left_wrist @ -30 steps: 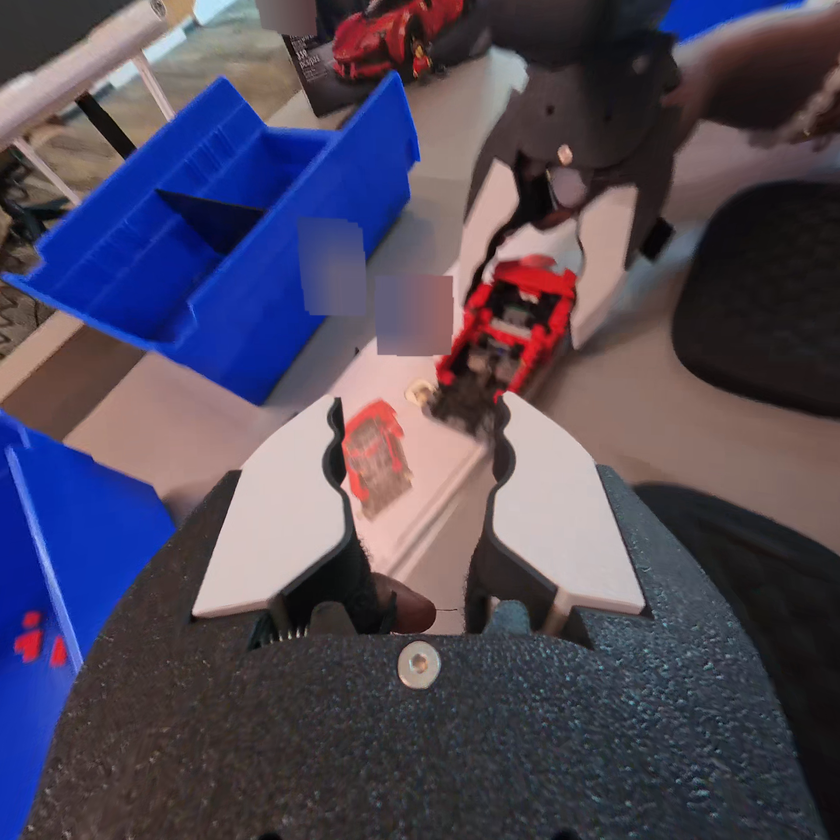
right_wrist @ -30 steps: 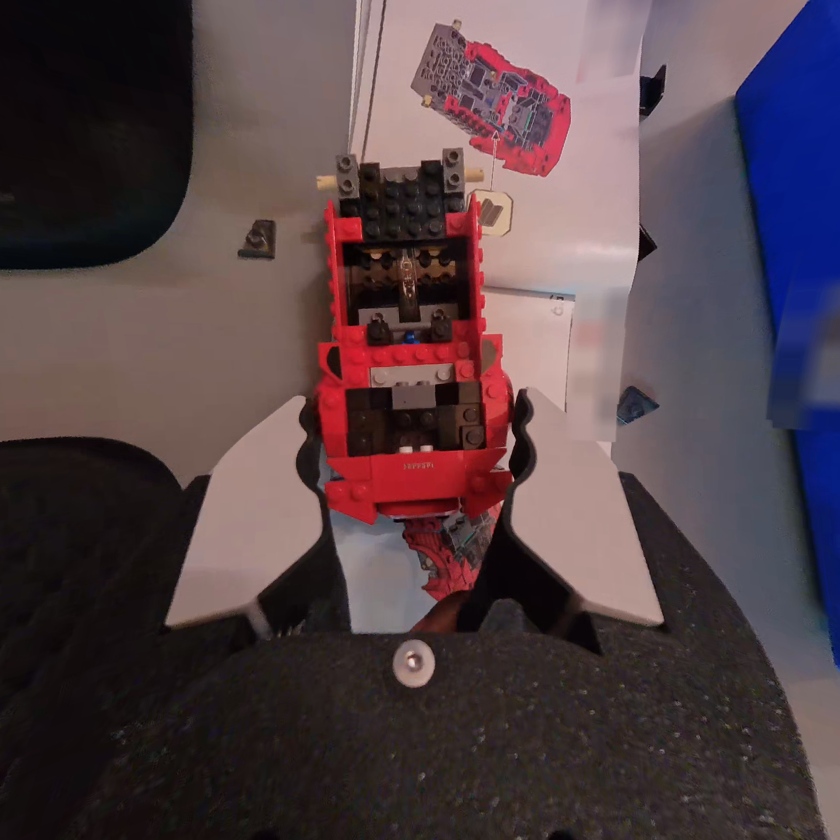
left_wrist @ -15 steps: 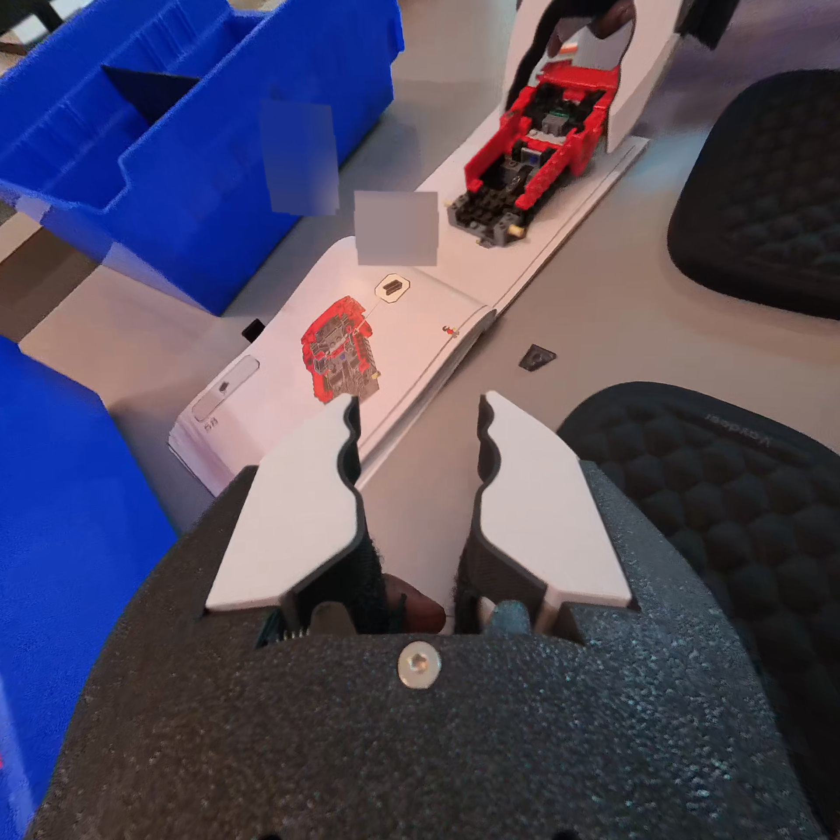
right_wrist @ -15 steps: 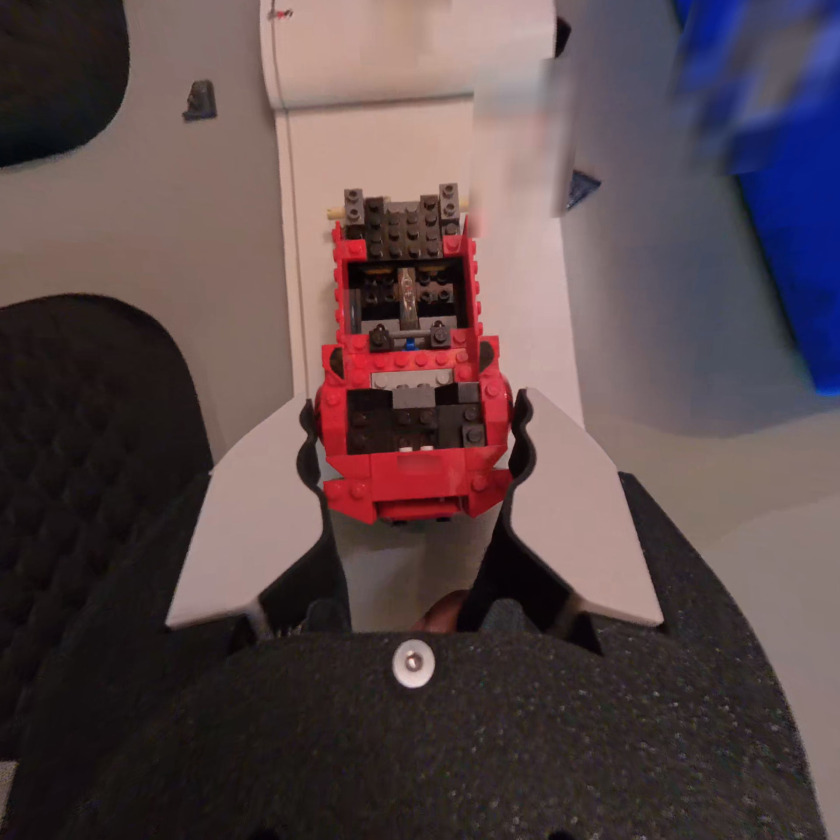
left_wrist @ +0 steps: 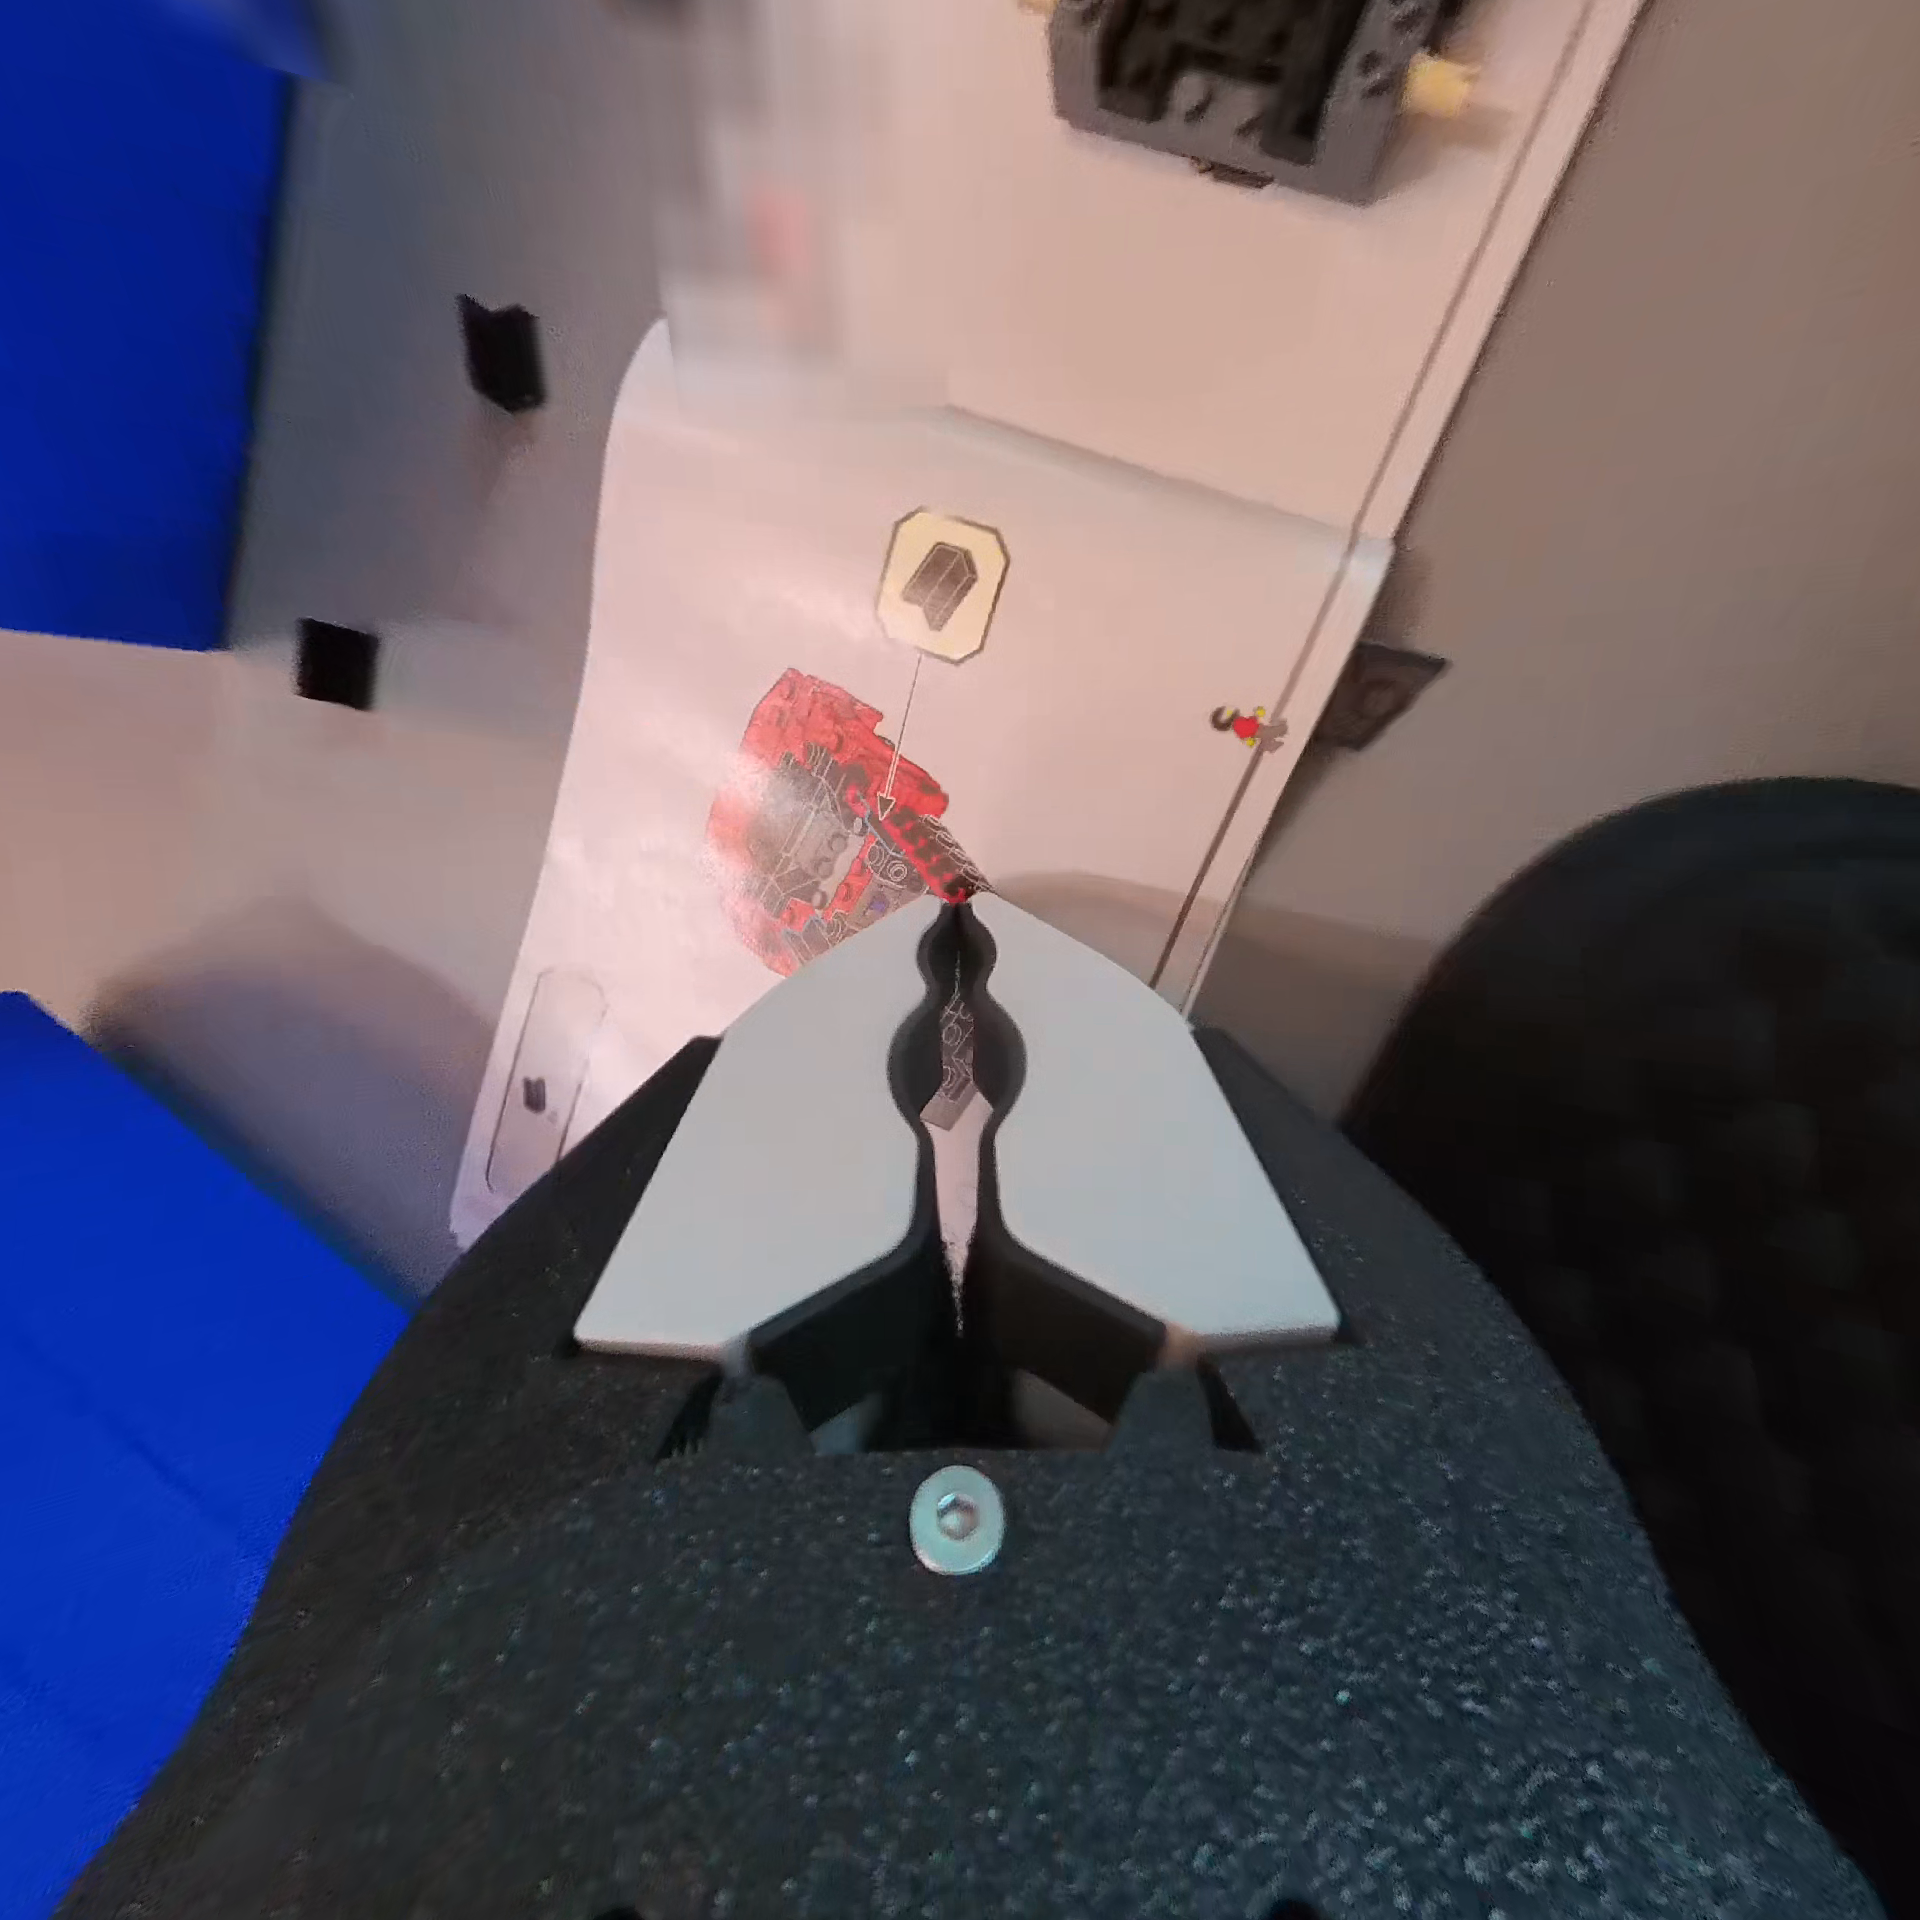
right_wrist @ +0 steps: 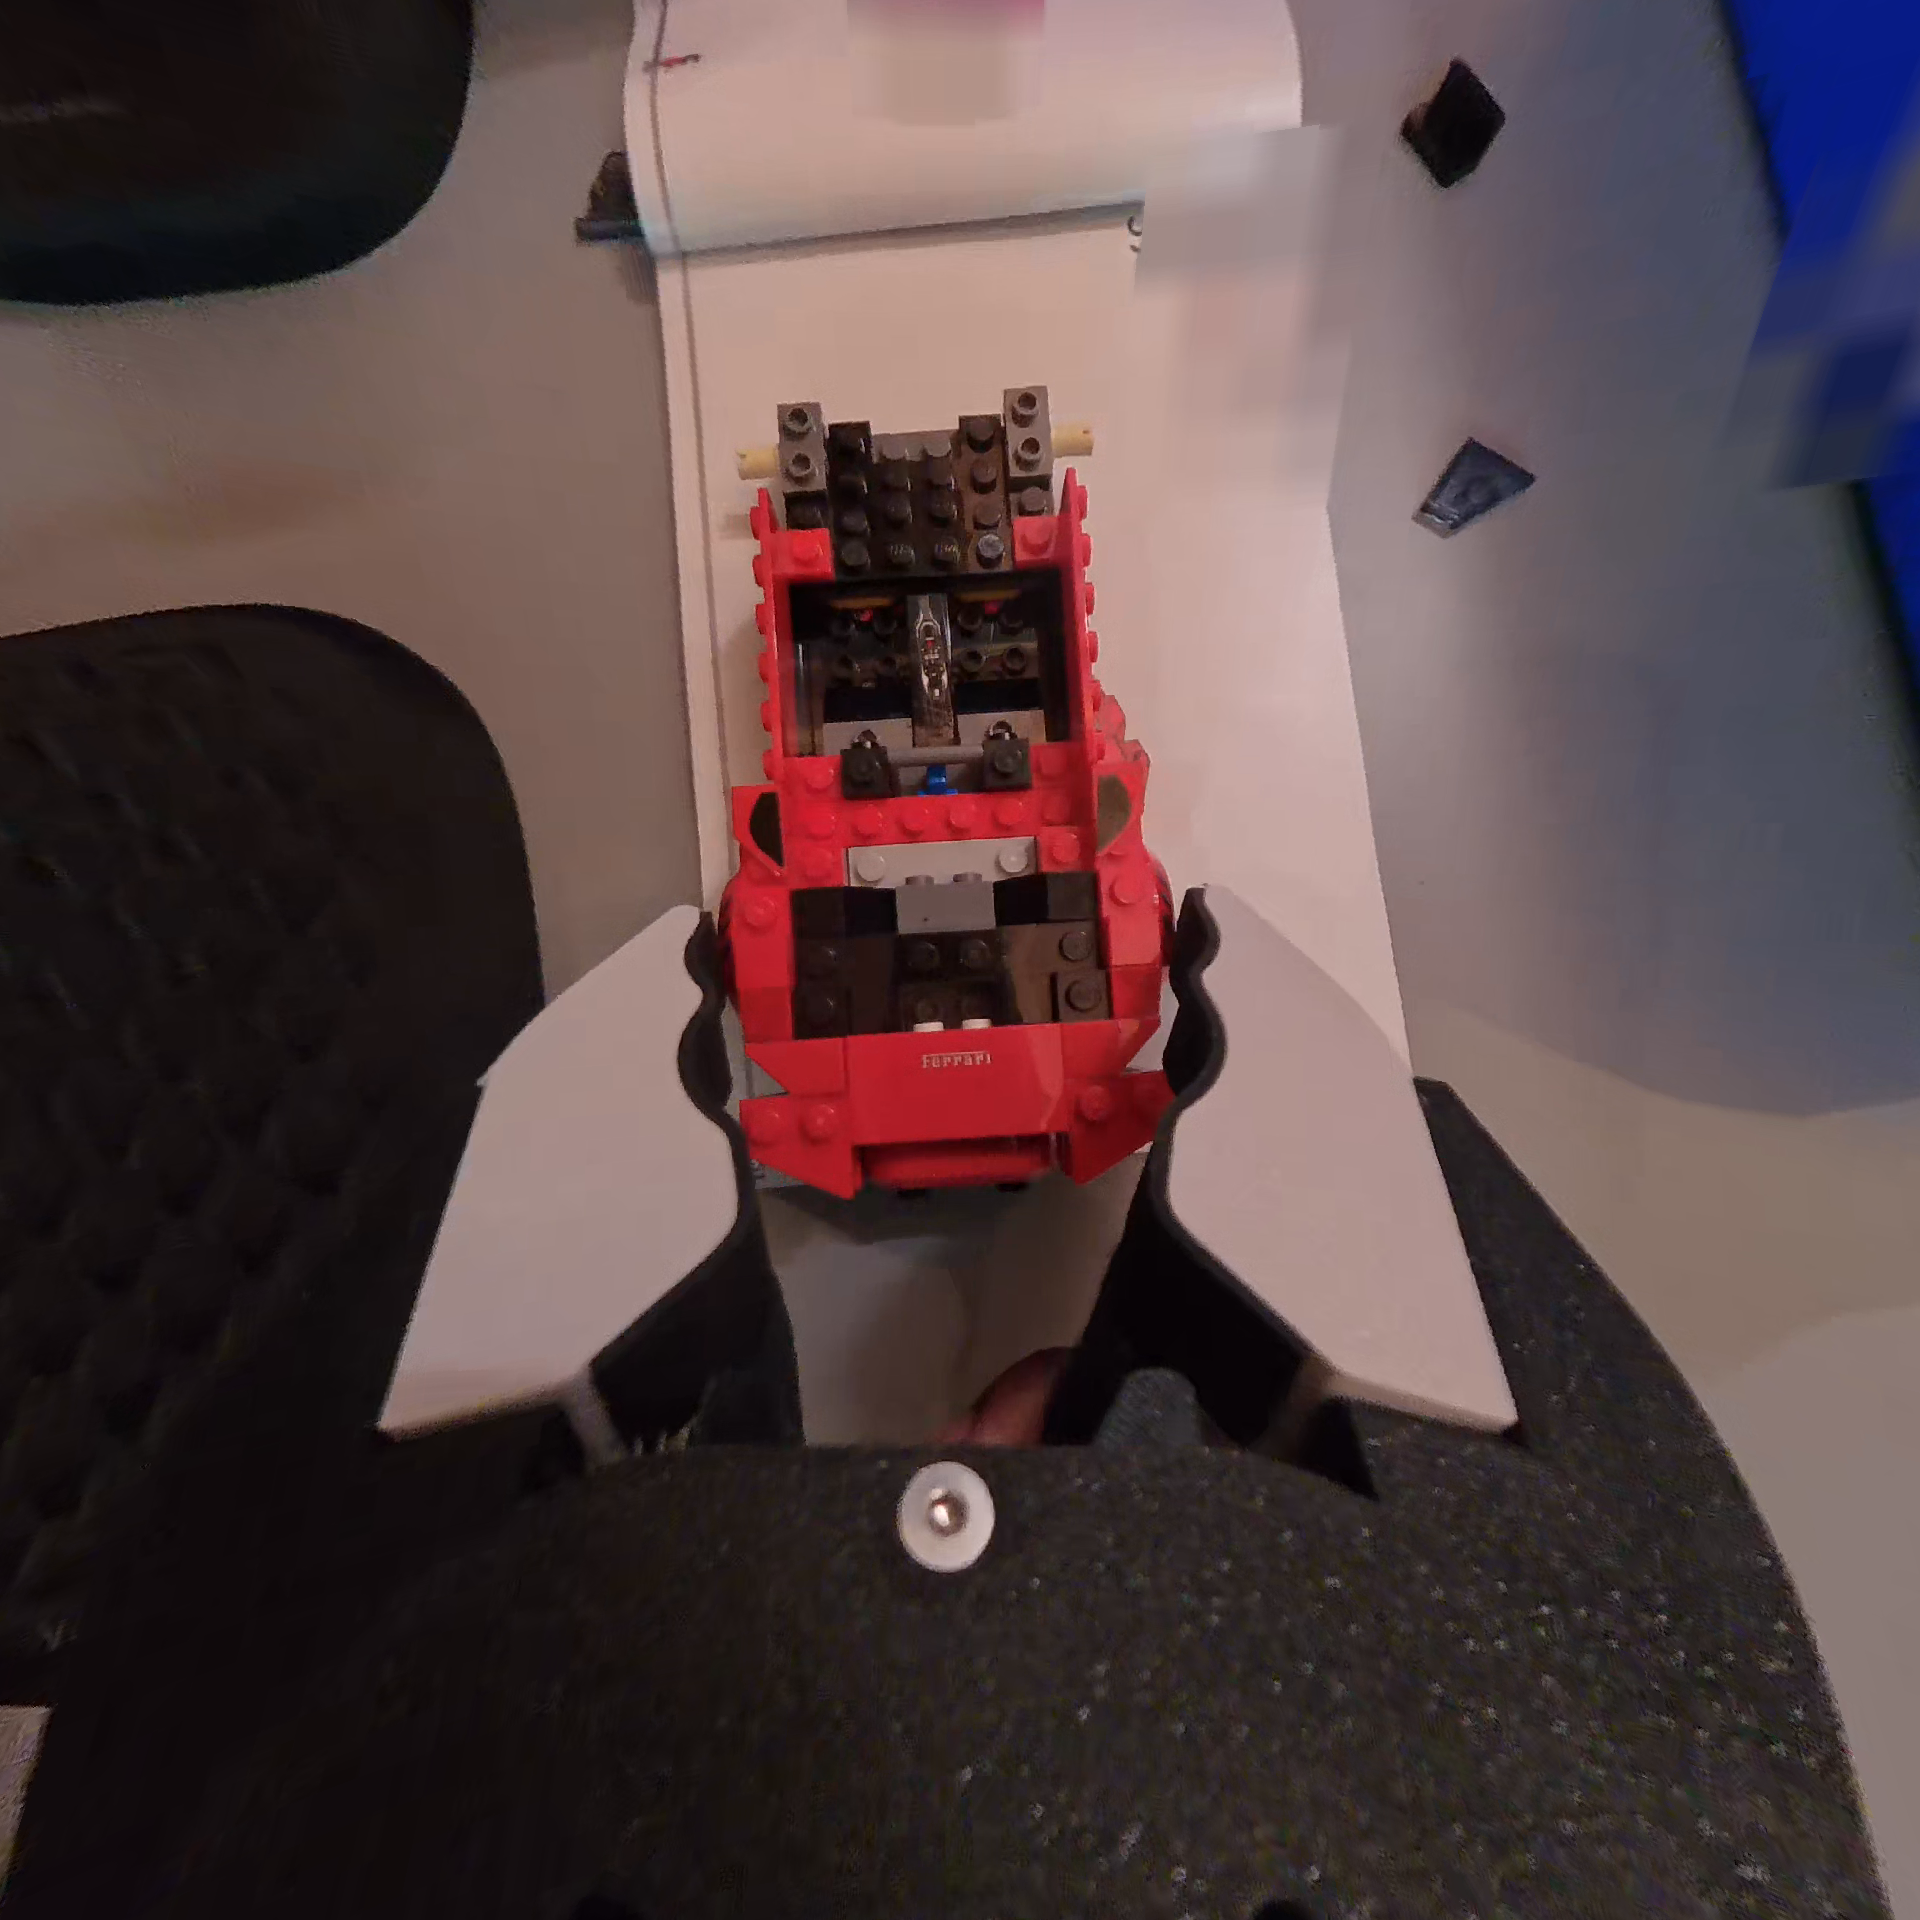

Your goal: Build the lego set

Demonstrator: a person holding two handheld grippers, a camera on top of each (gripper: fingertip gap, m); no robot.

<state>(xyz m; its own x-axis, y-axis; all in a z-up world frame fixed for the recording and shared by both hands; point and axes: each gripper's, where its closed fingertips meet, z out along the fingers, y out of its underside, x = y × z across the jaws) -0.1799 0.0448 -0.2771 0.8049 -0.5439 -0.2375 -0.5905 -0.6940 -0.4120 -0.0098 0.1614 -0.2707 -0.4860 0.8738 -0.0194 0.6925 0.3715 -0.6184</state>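
Note:
A partly built red and black lego car (right_wrist: 940,831) rests on the white instruction booklet (right_wrist: 1226,727). My right gripper (right_wrist: 951,925) is shut on the car, its fingers pressed against both sides of the red front end. In the left wrist view only the car's dark grey far end (left_wrist: 1216,94) shows at the top edge. My left gripper (left_wrist: 958,920) is shut, its tips meeting just above the printed car picture on the booklet (left_wrist: 790,582). I see nothing held between its fingers.
Small dark loose pieces lie on the table beside the booklet (left_wrist: 499,348) (left_wrist: 332,660) (left_wrist: 1371,696) (right_wrist: 1455,120) (right_wrist: 1470,499). Blue bins stand at the left (left_wrist: 114,312) (left_wrist: 156,1351). Black padded cushions lie nearby (left_wrist: 1662,1143) (right_wrist: 239,935). The grippers' ends are close to 20 cm from one another.
My left gripper has closed from open and moved forward and down over the booklet's car picture. My right gripper still holds the car, which has shifted a little along the booklet.

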